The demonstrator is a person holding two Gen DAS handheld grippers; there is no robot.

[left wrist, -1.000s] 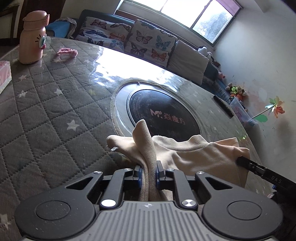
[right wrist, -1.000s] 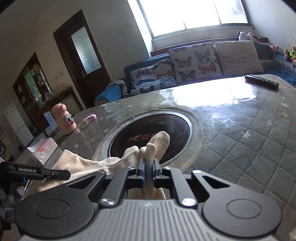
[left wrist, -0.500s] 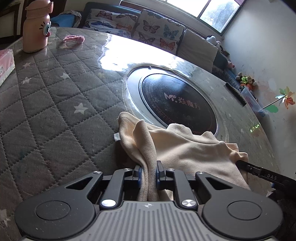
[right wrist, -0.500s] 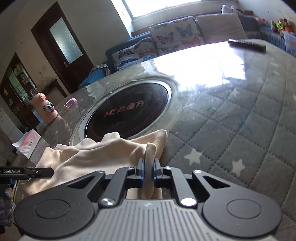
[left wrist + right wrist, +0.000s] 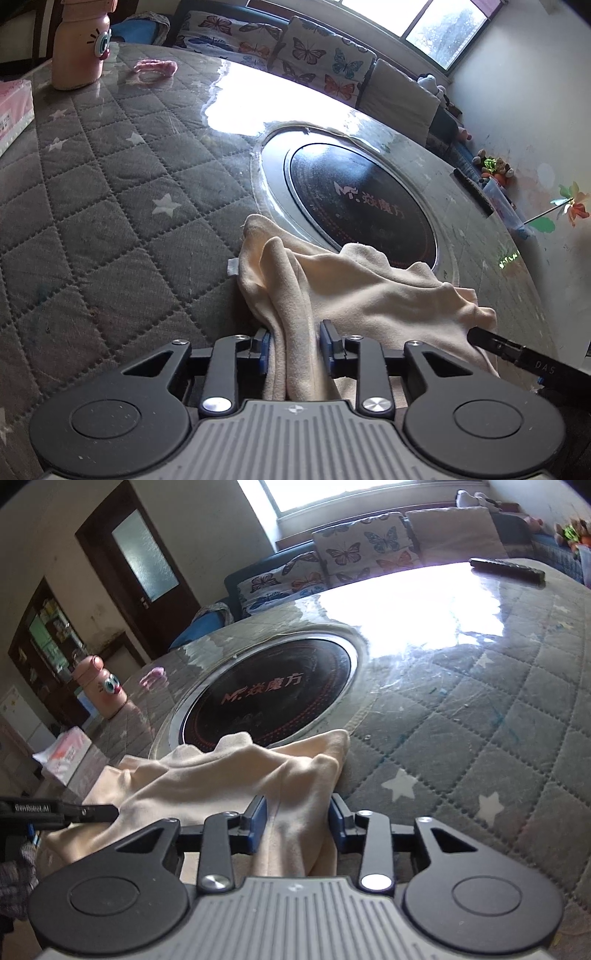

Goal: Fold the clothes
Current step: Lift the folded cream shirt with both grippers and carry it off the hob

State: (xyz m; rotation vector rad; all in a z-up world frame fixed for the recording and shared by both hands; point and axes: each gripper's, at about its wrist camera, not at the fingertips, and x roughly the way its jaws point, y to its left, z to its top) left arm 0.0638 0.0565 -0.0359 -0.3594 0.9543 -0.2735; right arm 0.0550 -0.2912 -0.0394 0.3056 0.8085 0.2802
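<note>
A cream garment (image 5: pixel 354 288) lies bunched on the near edge of the round quilted table (image 5: pixel 110 192), partly over the rim of the black hotplate (image 5: pixel 362 199). My left gripper (image 5: pixel 293 343) is open, its jaws parted with a fold of the cloth lying loose between them. In the right wrist view the same garment (image 5: pixel 229 779) spreads left, and my right gripper (image 5: pixel 297 821) is open too, with the cloth's corner lying between its parted jaws. Each gripper's tip shows at the edge of the other's view.
A pink bottle (image 5: pixel 79 44), a pink hair tie (image 5: pixel 155 66) and a tissue pack (image 5: pixel 13 110) stand at the far left of the table. A black remote (image 5: pixel 506 568) lies at the far right. A sofa with butterfly cushions (image 5: pixel 306 51) is behind.
Both grippers lowered the garment onto the table and opened; their jaws were shut on the cloth before and now stand apart. The cloth has settled flatter.
</note>
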